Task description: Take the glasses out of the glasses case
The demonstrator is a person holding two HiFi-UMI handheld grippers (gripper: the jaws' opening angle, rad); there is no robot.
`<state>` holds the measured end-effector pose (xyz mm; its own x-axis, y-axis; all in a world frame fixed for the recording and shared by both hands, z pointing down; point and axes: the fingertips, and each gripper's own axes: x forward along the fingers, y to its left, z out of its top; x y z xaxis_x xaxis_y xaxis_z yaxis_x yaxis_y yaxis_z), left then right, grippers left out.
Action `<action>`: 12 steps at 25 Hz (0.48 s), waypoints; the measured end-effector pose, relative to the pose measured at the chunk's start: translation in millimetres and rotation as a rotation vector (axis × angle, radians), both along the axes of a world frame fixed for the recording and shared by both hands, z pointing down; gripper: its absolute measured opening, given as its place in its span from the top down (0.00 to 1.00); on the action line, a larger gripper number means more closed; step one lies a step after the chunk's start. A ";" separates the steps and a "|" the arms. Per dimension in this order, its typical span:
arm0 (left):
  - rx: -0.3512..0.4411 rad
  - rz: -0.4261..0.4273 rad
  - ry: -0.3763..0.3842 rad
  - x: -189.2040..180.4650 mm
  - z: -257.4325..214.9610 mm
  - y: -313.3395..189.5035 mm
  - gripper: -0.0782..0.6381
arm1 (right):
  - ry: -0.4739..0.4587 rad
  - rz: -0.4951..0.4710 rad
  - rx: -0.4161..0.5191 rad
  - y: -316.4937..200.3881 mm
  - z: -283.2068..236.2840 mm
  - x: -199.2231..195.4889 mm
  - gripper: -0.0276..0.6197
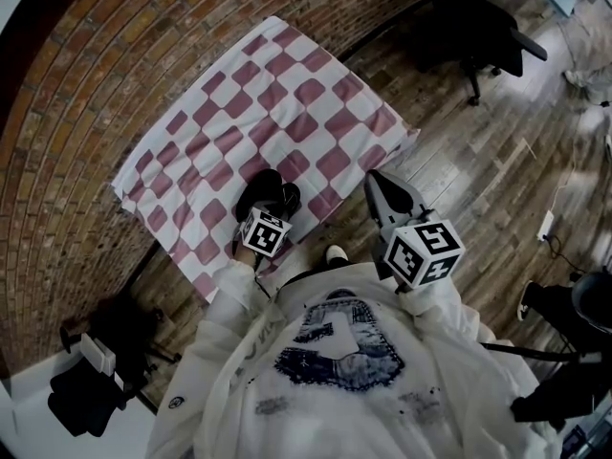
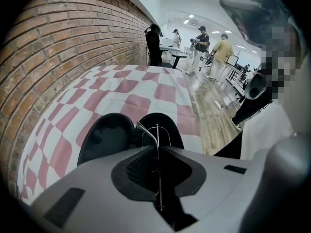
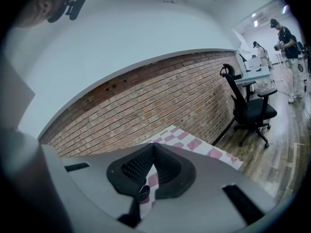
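Support: we see a table (image 1: 382, 122) on a wooden floor (image 1: 478, 161), one long side along a brick wall (image 1: 86, 103) | Cover: a red-and-white checked cloth (image 1: 287, 94) spreads over the whole top | On cloth: we find one black glasses case (image 2: 104, 135) lying open near the person's edge.

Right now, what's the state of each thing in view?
Case: open, lying on the cloth.
Glasses: pinched by the frame, at the case.
Left gripper: shut on the glasses.
Right gripper: shut, empty.
Cloth: spread flat.
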<state>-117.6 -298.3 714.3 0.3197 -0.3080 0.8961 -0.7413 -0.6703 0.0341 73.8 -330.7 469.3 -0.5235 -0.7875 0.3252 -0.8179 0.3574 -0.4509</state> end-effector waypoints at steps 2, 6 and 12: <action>0.008 -0.005 0.000 -0.3 -1.7 -0.5 0.83 | -0.001 0.000 -0.002 0.8 0.1 -0.3 0.94; 0.025 -0.013 0.008 -1.8 -6.5 -2.3 0.83 | -0.002 0.002 -0.009 3.2 0.3 -1.5 0.94; 0.075 -0.039 0.019 -4.8 -23.2 -5.0 0.83 | -0.009 -0.002 -0.008 9.7 -0.8 -7.4 0.94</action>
<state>-122.4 -303.3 691.1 0.3227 -0.3867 0.8639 -0.7665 -0.6422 -0.0012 66.5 -321.0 468.5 -0.5282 -0.7835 0.3274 -0.8131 0.3555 -0.4610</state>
